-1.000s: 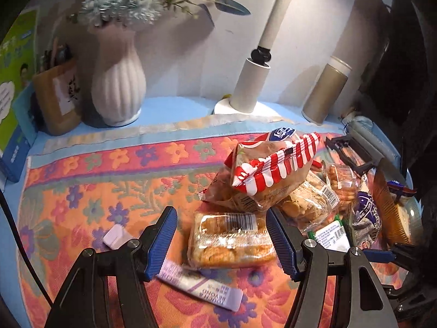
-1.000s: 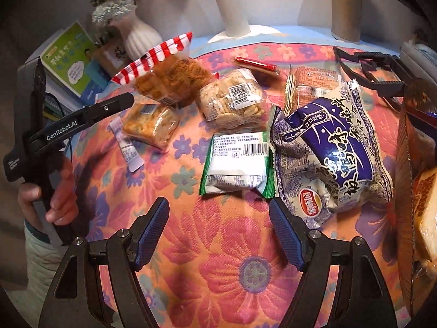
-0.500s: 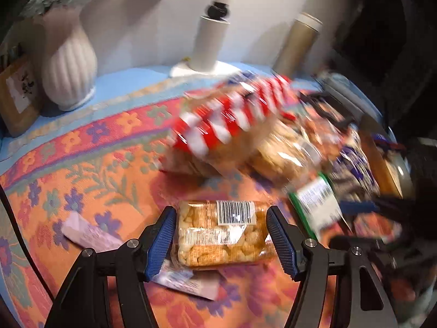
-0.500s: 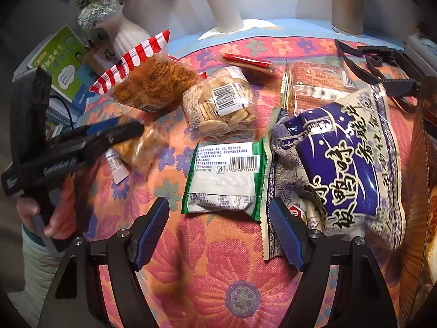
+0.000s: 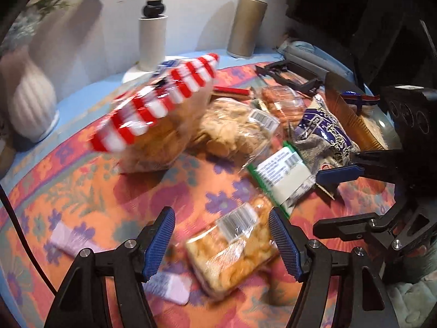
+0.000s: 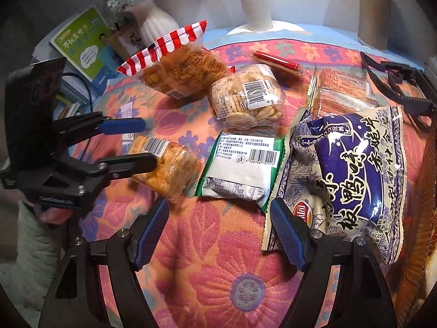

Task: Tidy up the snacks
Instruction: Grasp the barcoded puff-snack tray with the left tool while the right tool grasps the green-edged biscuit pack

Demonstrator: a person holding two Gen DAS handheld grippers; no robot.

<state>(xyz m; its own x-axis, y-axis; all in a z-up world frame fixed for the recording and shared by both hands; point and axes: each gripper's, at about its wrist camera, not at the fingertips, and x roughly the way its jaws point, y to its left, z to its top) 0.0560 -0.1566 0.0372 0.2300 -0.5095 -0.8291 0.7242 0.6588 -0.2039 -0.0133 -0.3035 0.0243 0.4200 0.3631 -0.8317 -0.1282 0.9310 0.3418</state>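
where the orange and pink floral cloth (image 6: 218, 259) covers the table, the snacks lie scattered across it. largest is the blue and white crinkled chip bag (image 6: 352, 175), lying flat at the right side of the right wrist view, its left edge touching the green-edged white packet with a barcode (image 6: 240, 166). next in size, the clear bag of biscuits with a red and white striped top (image 6: 177, 63) sits toward the back, near the white ribbed vase (image 6: 158, 27). just beside it lies the clear bag of small pale crackers (image 6: 245, 95), and behind the chip bag an orange wafer pack (image 6: 344, 93). the small clear pack of golden puffed snacks (image 5: 232, 248) lies tilted between the fingers of the left gripper (image 5: 221, 243); its jaws are opening and the blue pads stand off the wrapper on both sides. the right gripper (image 6: 218, 229) hovers above bare cloth in front of the green-edged packet, its jaws spread with nothing between them. a thin red stick packet (image 6: 275, 61) lies at the back. smallest, a pale lilac sachet (image 5: 71, 240) lies left of the left gripper.
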